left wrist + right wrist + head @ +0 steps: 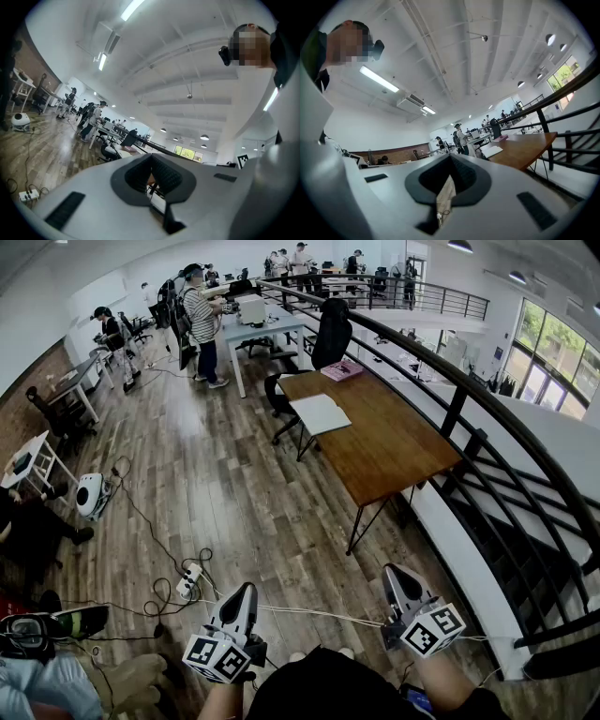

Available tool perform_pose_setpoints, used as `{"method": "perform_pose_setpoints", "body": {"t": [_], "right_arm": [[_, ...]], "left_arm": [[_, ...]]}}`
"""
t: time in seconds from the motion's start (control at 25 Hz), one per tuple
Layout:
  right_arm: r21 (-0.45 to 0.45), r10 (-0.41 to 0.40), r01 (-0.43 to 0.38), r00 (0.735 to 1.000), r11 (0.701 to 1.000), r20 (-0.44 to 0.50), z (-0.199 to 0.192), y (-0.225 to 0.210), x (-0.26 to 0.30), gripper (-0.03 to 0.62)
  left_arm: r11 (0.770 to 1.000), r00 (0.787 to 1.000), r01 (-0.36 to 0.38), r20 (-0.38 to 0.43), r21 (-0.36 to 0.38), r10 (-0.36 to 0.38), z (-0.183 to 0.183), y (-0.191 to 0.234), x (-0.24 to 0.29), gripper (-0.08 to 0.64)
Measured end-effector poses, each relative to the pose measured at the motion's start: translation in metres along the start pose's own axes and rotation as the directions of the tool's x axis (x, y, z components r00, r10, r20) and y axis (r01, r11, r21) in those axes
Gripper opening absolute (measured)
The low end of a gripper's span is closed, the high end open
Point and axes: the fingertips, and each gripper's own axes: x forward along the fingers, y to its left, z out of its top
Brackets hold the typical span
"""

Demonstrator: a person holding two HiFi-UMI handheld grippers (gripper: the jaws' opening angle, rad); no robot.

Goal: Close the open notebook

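Note:
The open notebook (321, 413) lies white and flat on the left side of a brown wooden table (394, 451), far ahead of me. In the right gripper view the notebook (490, 151) shows small near the table's (527, 149) near end. Low at the bottom of the head view, both grippers are held level above the wooden floor, well short of the table. My left gripper (246, 589) is shut with nothing in it. My right gripper (394, 570) is shut and empty too. Seen along their own jaws, the left gripper (151, 158) and the right gripper (450, 158) show closed jaws.
A pink book (341, 370) lies at the table's far end beside a black office chair (330, 334). A black railing (469, 399) runs along the table's right side. Cables and a power strip (187, 582) lie on the floor ahead to the left. People stand at desks (258, 320) further back.

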Motion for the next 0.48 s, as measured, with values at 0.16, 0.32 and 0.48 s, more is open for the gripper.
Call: {"method": "perform_pose_setpoints", "body": {"t": [0.16,0.32,0.48], "right_arm": [[-0.022,0.020,-0.020,1.000,1.000,0.002,0.003,0.005,0.015,-0.006],[-0.012,0.025,-0.025,1.000,1.000,0.000,0.001,0.007,0.022,-0.005],[-0.035,0.038,-0.038,0.999,0.999,-0.010,0.002,0.011,0.024,-0.005]], "left_arm": [[1.000,1.000,0.000,0.007,0.008,0.000,0.006,0.009,0.003,0.012],[1.000,1.000,-0.011,0.012,0.020,0.011,0.010,0.013,0.002,0.012],[0.999,1.000,-0.018,0.001,0.032,0.018,0.008,0.010,0.004,0.012]]}}
